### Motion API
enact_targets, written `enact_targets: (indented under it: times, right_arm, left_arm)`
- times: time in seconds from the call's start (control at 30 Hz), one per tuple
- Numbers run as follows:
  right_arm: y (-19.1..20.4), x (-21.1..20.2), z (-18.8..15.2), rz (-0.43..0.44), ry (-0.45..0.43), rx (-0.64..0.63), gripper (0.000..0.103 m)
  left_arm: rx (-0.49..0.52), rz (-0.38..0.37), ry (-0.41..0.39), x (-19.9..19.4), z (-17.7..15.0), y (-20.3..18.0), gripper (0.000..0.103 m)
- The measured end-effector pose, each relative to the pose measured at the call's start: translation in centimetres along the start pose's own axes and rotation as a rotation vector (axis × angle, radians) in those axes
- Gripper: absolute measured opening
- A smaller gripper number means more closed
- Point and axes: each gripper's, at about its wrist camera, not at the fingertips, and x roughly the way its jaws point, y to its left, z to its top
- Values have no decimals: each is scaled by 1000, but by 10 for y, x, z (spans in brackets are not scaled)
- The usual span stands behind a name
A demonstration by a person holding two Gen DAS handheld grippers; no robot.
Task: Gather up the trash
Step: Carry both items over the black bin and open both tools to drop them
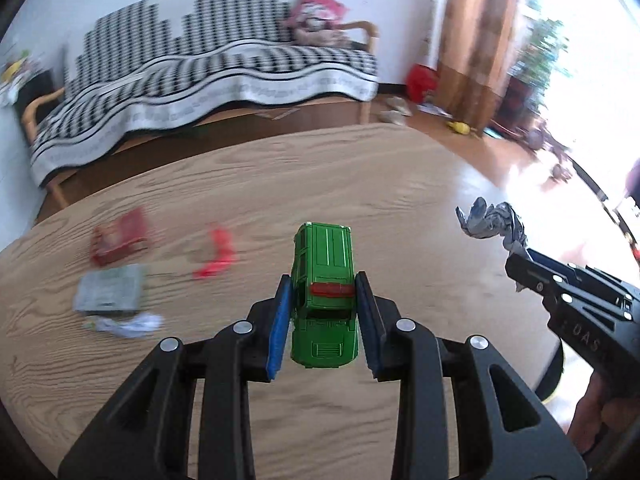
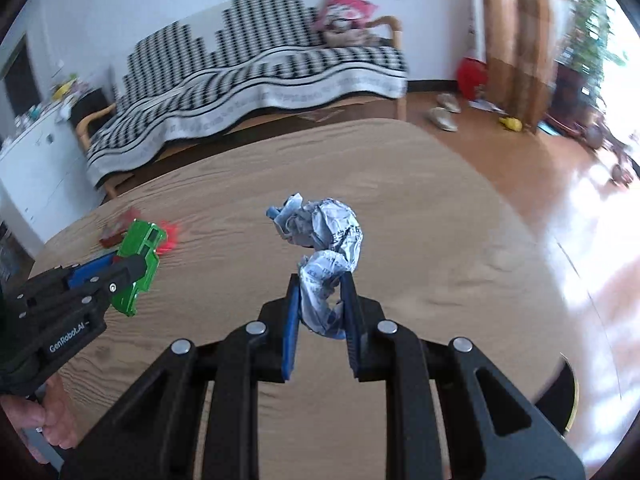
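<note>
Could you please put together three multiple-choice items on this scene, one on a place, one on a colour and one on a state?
1. Where is the crumpled paper?
A. between the right tongs' pads
B. lying flat on the table
C. on the sofa

2. What colour is the toy car?
A. yellow
B. green
C. white

3. How do the left tongs stand?
A. wide open and empty
B. shut on a red wrapper
C. shut on the toy car

Answers:
1. A: the crumpled paper sits pinched in the right tongs, above the table.
2. B: the toy car has a green body.
3. C: the left tongs press its sides.
</note>
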Motion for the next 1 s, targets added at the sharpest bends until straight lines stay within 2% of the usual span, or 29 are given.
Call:
enact_targets:
  times: [0.3, 0.4, 0.57, 0.73, 0.87, 1.0]
  right_arm:
    - [-143, -55, -41, -145, -11, 184, 20]
    - [-194, -73, -66, -197, -11, 259, 20]
    - [-259, -88, -109, -249, 22, 364, 20]
    - [-304, -89, -147, -266, 109, 456, 20]
    - [-323, -80, -166, -264, 196, 511, 20]
    - [-331, -74, -177, -257, 247, 530, 20]
  left_arm:
    - [168, -190, 27, 11, -16, -143, 31]
    - [230, -253, 38, 13, -27, -189, 31]
    - [309, -338, 57, 15, -45, -245, 31]
    - [381, -405, 77, 22, -61, -290, 31]
    - [413, -431, 95, 28, -69, -312, 31]
    - [432, -441, 111, 36, -71, -324, 31]
